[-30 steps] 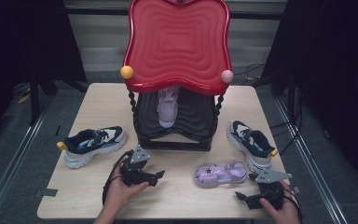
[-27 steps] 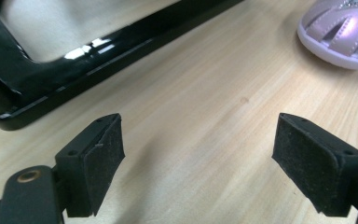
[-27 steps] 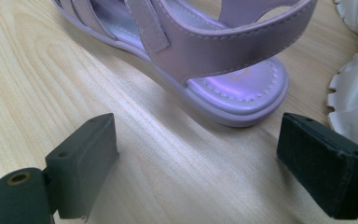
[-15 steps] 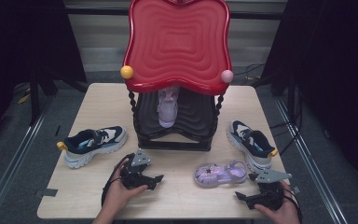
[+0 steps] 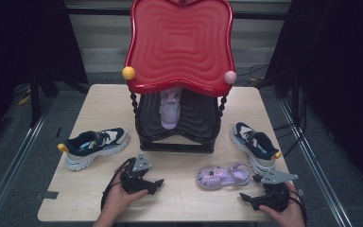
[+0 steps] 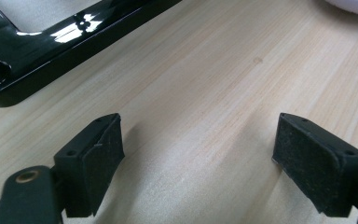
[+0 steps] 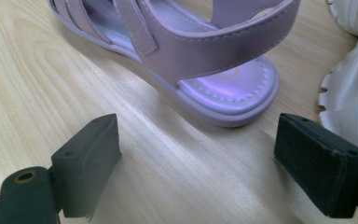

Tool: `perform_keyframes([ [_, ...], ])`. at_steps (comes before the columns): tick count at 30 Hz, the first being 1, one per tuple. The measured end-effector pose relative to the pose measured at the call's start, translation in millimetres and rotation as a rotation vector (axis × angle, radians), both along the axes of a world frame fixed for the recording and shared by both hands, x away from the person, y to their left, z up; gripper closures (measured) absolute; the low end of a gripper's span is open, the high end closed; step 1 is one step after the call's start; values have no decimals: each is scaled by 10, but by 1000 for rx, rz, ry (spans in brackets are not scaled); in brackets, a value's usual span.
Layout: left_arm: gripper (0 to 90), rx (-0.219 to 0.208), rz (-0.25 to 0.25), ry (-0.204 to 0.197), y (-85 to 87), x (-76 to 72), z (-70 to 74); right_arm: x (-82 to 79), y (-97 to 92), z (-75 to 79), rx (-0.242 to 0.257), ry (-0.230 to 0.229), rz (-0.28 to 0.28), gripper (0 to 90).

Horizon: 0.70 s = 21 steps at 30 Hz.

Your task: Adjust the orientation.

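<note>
with the right gripper (image 5: 246,196) at the lower right of the frame, jaws spread just short of the purple sandal (image 7: 200,56) on the worktop (image 5: 189,198), we should pinch its heel strap squarely, while the left gripper (image 5: 157,183) waits, jaws spread too.

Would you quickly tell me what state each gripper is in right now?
Left gripper: open, jaws wide apart over bare table, holding nothing.
Right gripper: open, empty, jaws facing the heel of the purple sandal.

No writing, label or number can be read on anything.
</note>
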<state>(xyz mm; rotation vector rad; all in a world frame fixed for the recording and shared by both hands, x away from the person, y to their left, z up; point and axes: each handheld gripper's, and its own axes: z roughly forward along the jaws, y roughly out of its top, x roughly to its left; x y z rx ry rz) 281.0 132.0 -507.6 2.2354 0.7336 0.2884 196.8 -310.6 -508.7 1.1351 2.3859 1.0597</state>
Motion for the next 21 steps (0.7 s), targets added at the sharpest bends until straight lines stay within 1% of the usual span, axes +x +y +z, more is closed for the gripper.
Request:
perform_keyframes([
  [2, 153, 1, -1, -1, 2, -1, 1, 8, -9, -1, 7, 0, 4, 138],
  [5, 151, 1, 0, 0, 2, -1, 0, 26, -15, 5, -5, -4, -5, 139],
  [8, 150, 1, 0, 0, 2, 0, -1, 57, -5, 17, 2, -9, 1, 143],
  [11, 150, 1, -1, 1, 2, -1, -1, 83, 33, 43, 0, -33, 11, 145],
  [13, 150, 1, 0, 2, 1, -1, -1, 115, 69, 69, -11, -40, 4, 145],
  [16, 149, 1, 0, 2, 1, -1, -1, 175, 108, 85, 4, -43, 19, 146],
  [18, 149, 3, -1, 1, 1, -1, -1, 201, 132, 78, -12, -56, 15, 151],
  [21, 148, 1, 1, 1, 0, -2, -2, 232, 172, 41, -25, -46, 12, 147],
])
